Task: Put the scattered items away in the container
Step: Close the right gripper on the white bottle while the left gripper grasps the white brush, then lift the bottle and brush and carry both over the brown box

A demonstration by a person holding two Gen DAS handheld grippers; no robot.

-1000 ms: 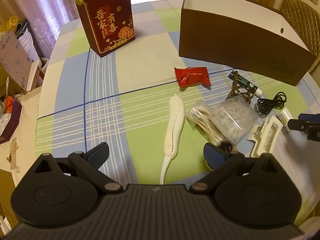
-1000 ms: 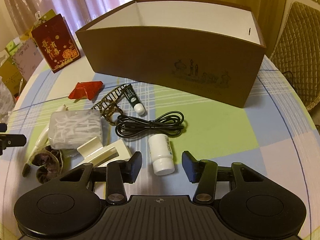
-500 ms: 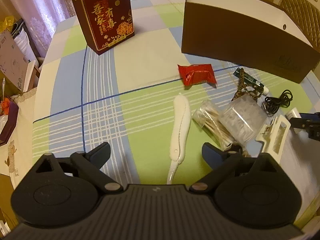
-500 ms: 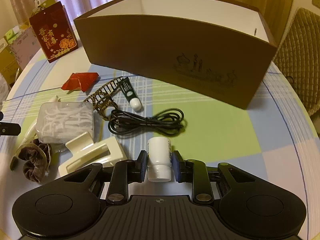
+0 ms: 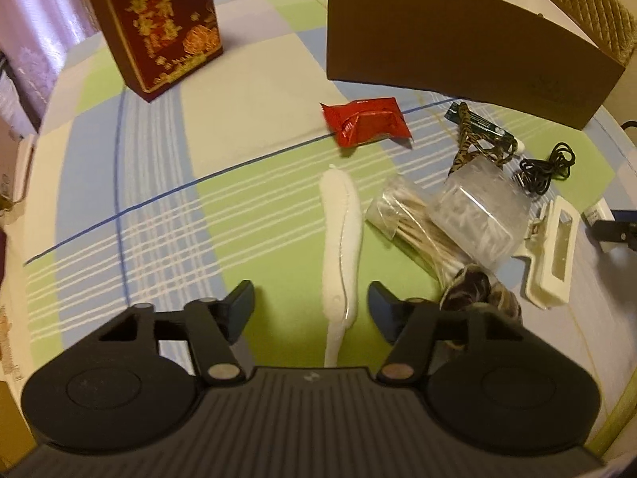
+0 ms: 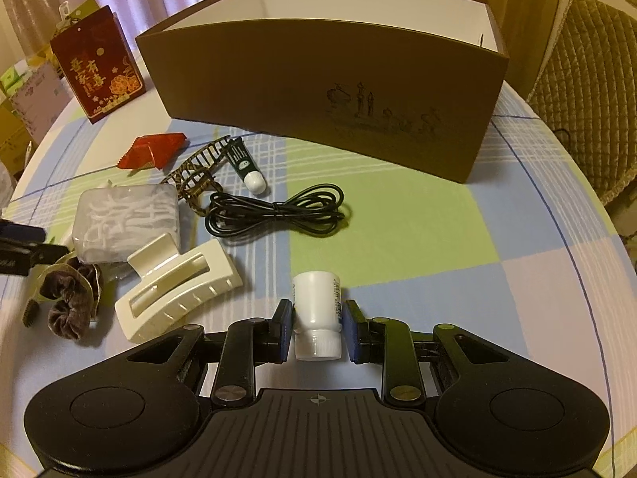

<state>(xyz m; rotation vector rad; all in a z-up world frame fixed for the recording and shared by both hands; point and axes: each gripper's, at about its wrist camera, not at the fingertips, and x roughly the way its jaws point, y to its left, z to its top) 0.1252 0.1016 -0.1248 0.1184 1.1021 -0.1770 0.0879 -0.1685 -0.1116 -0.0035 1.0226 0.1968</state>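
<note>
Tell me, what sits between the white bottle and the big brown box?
Only bare checked tablecloth, seen in the right wrist view; the black cable lies just left of that line.

left tongs (image 5: 310, 304): matte black plastic, ribbed housing, two round discs, linkage arms pinned by silver screws, dark blue finger pads (image 5: 243, 304) | right tongs (image 6: 317, 328): same black ribbed body marked with a small compass-like emblem, brass-toned and silver screws, blue-edged flat pads (image 6: 285, 328)
</note>
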